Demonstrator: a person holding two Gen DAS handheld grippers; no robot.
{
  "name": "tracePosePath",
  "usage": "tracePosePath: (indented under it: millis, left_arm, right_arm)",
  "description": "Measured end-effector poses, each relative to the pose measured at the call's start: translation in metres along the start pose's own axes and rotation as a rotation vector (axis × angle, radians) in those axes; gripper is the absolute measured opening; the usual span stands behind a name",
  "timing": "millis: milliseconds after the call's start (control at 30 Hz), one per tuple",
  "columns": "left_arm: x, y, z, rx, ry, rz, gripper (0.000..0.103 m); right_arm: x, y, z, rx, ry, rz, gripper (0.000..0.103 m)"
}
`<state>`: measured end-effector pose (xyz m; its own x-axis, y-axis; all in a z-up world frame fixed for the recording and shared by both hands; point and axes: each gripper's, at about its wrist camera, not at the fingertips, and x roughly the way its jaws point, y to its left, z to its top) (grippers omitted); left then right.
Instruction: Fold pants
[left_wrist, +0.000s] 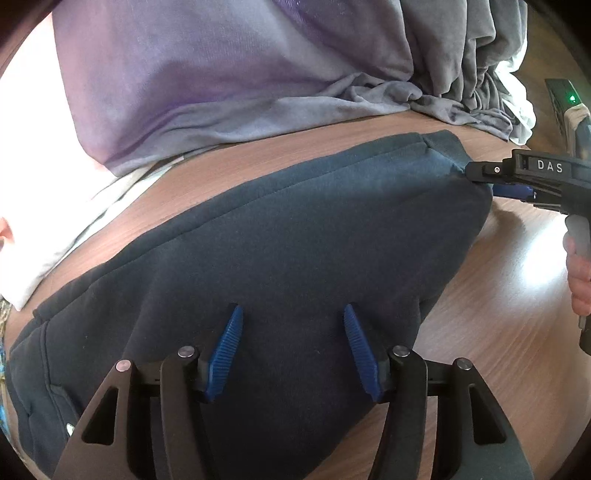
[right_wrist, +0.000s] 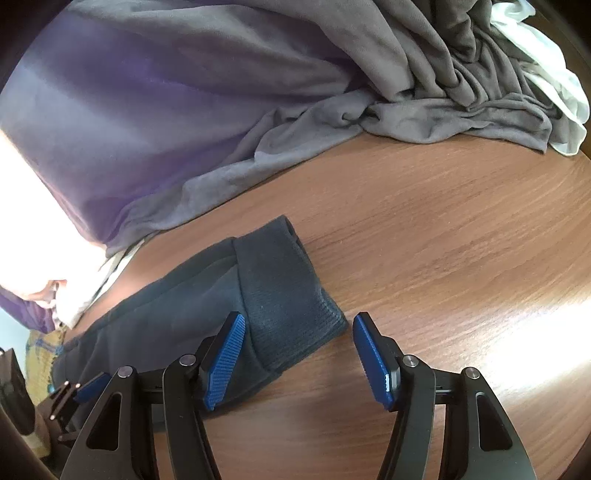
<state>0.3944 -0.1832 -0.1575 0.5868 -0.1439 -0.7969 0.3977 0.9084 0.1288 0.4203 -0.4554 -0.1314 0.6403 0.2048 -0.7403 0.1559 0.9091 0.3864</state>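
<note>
Crumpled grey-purple cloth (right_wrist: 207, 122) heaps behind my dark fleece pants (left_wrist: 266, 236) on woodgrain table (right_wrist: 443, 229); left gripper (left_wrist: 293, 314) and right gripper (right_wrist: 299, 321) both gape, gripping nothing; ribbed cuff (right_wrist: 288, 288).

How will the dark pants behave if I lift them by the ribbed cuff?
The dark pants will probably sag: the knit lies soft and creased on the wooden table. The ribbed cuff looks thicker, so likely a firmer hold. Doubled layers may slide apart. Both the right gripper and the left gripper stand open.
</note>
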Motion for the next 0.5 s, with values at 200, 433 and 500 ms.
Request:
tracePosePath:
  millis: [200, 433, 500]
  left_arm:
    - [0.0019, 0.0036, -0.0003, -0.028, 0.001, -0.014, 0.057]
    - [0.0033, 0.0031, -0.0013, -0.029, -0.005, -0.015, 0.057]
    - [0.0036, 0.0025, -0.0017, -0.029, -0.009, -0.015, 0.057]
  right_arm:
    - [0.0029, -0.002, -0.0011, 0.029, -0.004, 0.012, 0.062]
    - [0.0068, -0.0027, -0.0006, 0.047, -0.019, 0.029, 0.047]
    - [0.0074, -0.0055, -0.0013, 0.071, -0.025, 0.041, 0.039]
